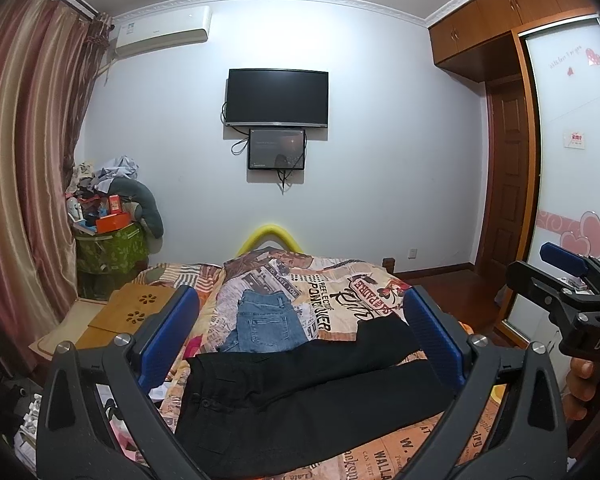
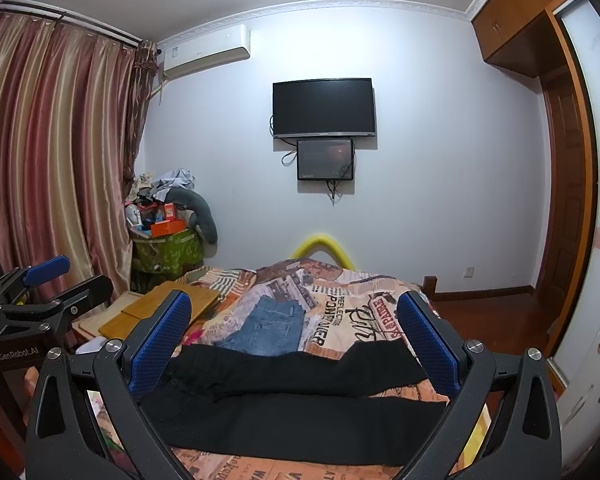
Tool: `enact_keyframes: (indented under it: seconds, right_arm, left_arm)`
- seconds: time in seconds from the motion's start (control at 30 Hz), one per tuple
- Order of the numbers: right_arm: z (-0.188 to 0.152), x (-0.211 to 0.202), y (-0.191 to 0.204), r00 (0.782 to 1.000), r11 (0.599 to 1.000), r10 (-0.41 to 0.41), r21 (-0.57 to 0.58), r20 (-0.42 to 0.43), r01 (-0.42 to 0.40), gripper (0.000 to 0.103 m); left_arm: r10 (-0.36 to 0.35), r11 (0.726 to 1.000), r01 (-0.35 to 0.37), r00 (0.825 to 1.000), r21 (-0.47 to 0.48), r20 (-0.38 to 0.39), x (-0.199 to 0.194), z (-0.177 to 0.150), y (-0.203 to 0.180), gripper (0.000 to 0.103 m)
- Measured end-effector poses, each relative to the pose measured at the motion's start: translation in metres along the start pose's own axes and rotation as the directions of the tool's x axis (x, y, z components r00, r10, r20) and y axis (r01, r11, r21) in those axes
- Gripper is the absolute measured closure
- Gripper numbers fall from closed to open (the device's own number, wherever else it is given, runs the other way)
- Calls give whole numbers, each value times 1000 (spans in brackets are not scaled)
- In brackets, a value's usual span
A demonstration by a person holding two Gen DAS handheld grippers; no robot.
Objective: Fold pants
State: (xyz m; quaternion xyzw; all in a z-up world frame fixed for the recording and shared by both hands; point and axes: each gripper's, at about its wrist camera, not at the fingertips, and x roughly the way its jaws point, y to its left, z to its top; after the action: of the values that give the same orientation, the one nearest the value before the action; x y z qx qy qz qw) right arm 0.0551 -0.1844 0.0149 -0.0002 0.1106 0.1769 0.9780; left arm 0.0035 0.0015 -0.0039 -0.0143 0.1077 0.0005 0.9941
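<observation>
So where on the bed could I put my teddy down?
The free patch is the printed bedspread beyond the black pants, right of the folded blue jeans. The bed's left edge is crowded by wooden boards.

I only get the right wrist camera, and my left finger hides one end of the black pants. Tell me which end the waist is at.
Observer: The left wrist view shows the black pants with the waist at the left end, by the left gripper's own left finger. The legs run to the right.
Operator: Describe my right gripper from outside.
Observer: The right gripper is at the right edge of that view, jaws apart with nothing between them, not touching the pants.
Operator: Report what's under it.
Observer: Bare fingers of the person's hand show just below the gripper body.
</observation>
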Motion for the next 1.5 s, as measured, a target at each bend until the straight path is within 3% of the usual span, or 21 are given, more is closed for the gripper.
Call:
enact_keyframes:
  seconds: [1.5]
  right_arm:
    - [-1, 1, 1, 1000, 1000, 5, -2, 0, -5, 1]
  left_arm:
    - [-6, 1000, 5, 1000, 10, 13, 0, -2, -4, 0]
